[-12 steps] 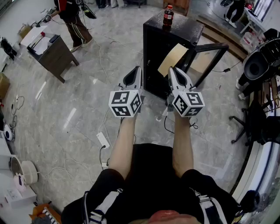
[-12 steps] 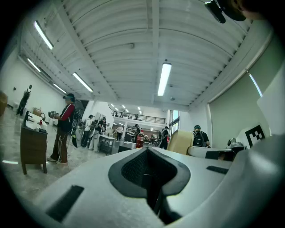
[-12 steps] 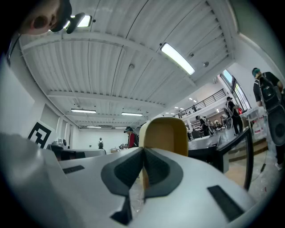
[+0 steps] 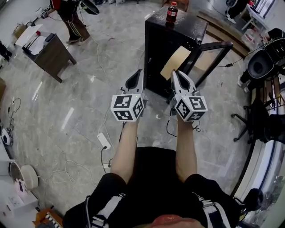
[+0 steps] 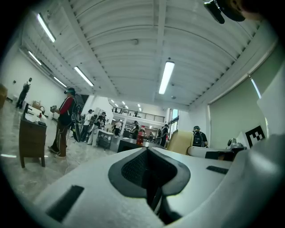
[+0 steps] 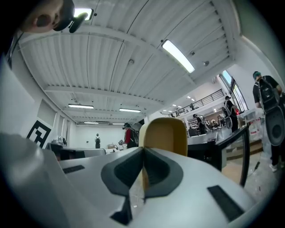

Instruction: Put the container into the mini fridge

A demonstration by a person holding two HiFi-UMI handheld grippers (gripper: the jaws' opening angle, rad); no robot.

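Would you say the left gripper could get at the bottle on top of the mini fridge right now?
Probably yes: the bottle stands alone on top of the mini fridge, with nothing between it and the left gripper, which is shut and empty. It would have to open first.

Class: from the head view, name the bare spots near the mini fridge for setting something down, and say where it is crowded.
Free: the top of the mini fridge beside the bottle, and the floor between the desk and the fridge. Crowded: the fridge's front, where the right gripper holds the container beside the open door. The power strip trails cables.
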